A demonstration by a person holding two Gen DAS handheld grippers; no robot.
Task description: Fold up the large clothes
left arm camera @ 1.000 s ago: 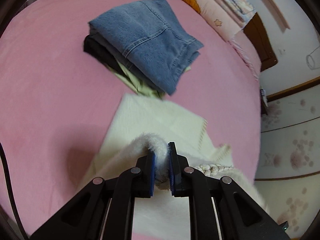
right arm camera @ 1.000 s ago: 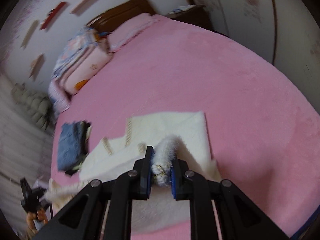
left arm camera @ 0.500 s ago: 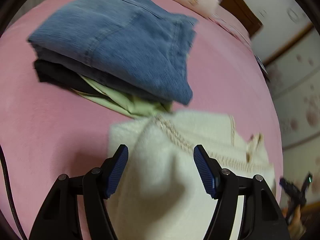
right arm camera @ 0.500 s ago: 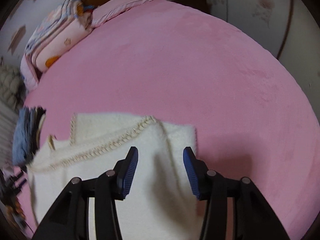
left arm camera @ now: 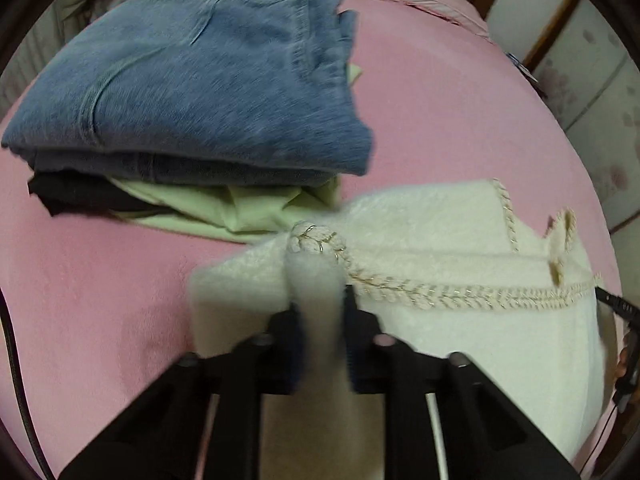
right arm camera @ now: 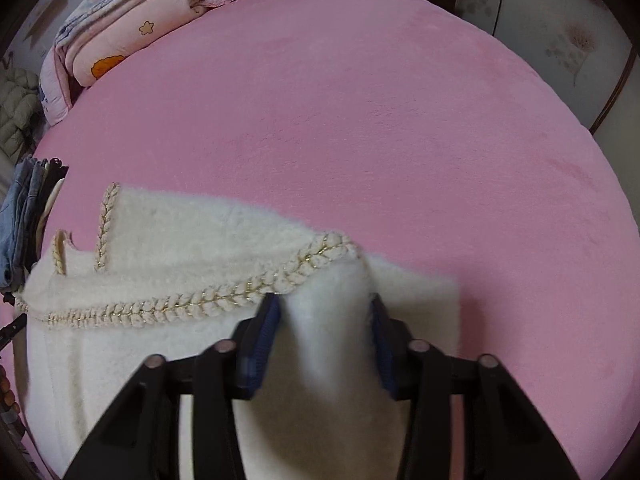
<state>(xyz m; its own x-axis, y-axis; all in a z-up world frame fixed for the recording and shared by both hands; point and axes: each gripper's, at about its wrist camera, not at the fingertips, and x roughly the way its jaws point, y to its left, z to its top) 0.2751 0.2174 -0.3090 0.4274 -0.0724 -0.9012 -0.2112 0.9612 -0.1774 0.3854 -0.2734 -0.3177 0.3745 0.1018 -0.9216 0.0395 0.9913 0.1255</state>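
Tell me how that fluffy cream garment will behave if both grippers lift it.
The cream garment will probably sag: it bunches limply between the left gripper fingers and the right gripper fingers. Its thick pile suggests bulky but fairly light, and unlikely to slip.

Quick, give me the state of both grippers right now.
Left gripper: closed, pinching a fold of the cream fleece garment.
Right gripper: its fingers have just been closing and now pinch a thick fold of the same garment.
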